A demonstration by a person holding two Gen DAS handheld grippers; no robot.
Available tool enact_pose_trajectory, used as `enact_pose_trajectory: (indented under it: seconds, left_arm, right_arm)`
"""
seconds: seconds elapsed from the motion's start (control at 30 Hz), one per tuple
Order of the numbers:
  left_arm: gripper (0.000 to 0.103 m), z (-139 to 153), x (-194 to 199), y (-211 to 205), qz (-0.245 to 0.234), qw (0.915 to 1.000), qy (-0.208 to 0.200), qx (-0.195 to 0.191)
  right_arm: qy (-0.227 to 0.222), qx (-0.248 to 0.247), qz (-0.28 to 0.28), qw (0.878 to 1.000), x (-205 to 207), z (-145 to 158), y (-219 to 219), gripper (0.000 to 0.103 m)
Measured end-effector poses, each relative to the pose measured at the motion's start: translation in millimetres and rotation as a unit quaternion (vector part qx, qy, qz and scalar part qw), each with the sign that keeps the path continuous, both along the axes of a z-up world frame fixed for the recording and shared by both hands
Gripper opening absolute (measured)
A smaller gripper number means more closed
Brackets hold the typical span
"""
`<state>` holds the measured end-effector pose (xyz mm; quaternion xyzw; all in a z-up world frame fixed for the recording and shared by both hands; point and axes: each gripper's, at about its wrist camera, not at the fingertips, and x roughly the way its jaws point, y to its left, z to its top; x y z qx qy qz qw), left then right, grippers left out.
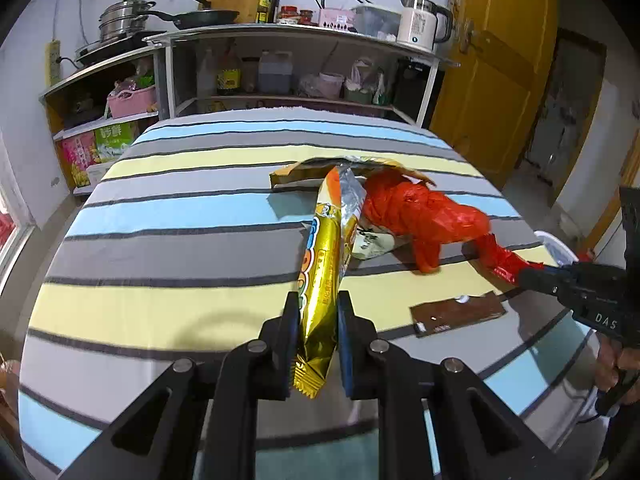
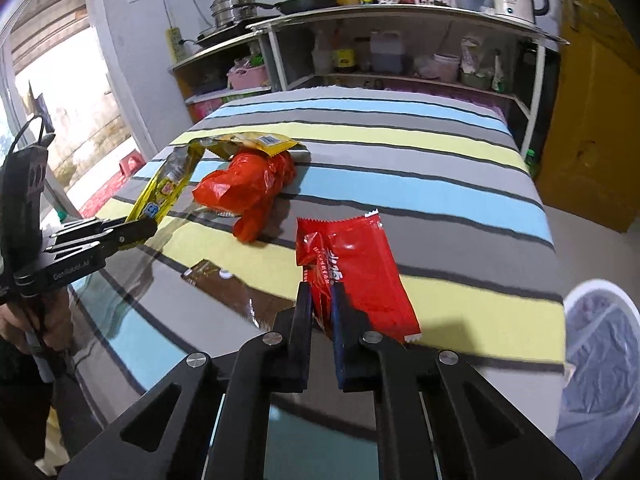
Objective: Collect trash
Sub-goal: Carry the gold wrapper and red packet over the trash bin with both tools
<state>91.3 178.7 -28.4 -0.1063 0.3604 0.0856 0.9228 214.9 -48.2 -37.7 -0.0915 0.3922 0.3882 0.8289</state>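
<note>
Left wrist view shows the left gripper [image 1: 318, 312] clamped on a gold wrapper [image 1: 320, 264]; the right gripper [image 2: 322, 304] pinches a red wrapper [image 2: 356, 272] above the striped table [image 2: 440, 192]. Best lift both clear, then carry them to the bin [image 2: 600, 344] at right

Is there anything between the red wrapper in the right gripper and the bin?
Nothing visible. The right gripper holds the red wrapper, and only bare striped cloth lies between it and the lined bin at the table's right edge.
</note>
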Motion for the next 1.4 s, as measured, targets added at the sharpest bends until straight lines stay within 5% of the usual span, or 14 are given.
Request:
enact_pose_trajectory:
  seconds: [0.47,1.4]
  left_arm:
    - [0.018,27.6,-11.8,-50.6,-0.033,0.9980,-0.050,-0.020]
    - [0.018,54.7,47.4,-203.0,-0.195,0.9789,-0.057,-0.022]
  right_arm:
    - [-0.032,0.037,-0.051,0.998,-28.9,28.2,-48.4,0.008]
    - [-0.067,0.072,-0.181,0.979,-42.8,50.6,-181.2,0.008]
